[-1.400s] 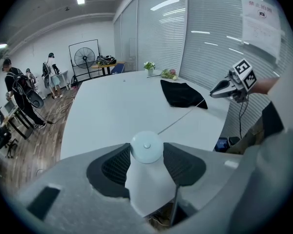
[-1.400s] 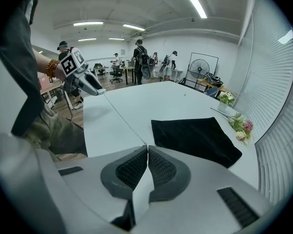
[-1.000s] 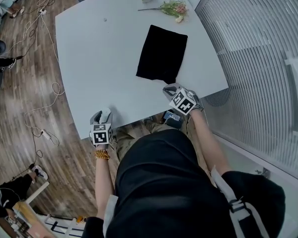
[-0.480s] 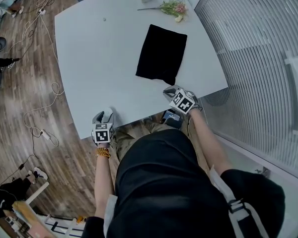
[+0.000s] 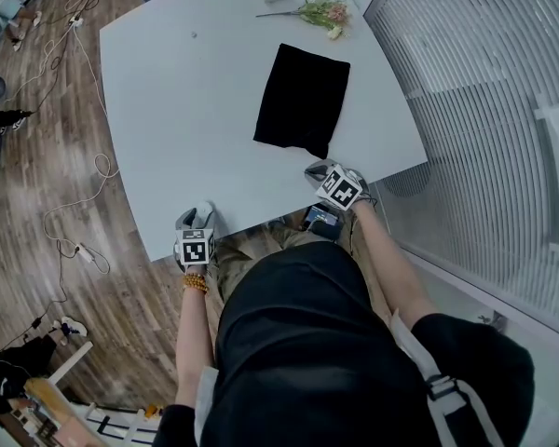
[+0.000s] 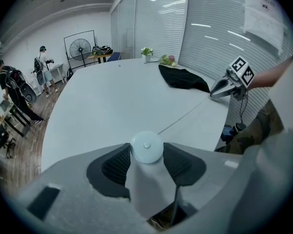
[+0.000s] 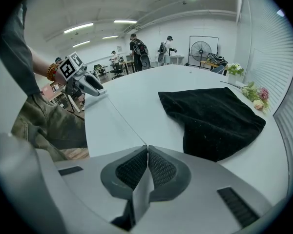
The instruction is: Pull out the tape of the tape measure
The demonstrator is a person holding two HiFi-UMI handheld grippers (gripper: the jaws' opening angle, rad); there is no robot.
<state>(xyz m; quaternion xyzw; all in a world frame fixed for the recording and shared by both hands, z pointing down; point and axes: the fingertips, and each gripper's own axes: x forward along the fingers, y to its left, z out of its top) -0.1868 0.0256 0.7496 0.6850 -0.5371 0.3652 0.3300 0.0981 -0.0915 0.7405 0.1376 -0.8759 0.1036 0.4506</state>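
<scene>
My left tongs [image 6: 146,161] are clamped on the round white tape measure [image 6: 146,146] at the worktop's [image 5: 186,110] near left corner. My right tongs [image 7: 147,155] are pinched shut on the tape's end further along the near edge, just by the black cloth [image 5: 303,101]. The tape [image 6: 185,115] runs thin and straight between them. Over the last second both tongs have barely shifted, so I judge the pull paused or finished. I can read no brand or writing, only the cubes' square markers.
</scene>
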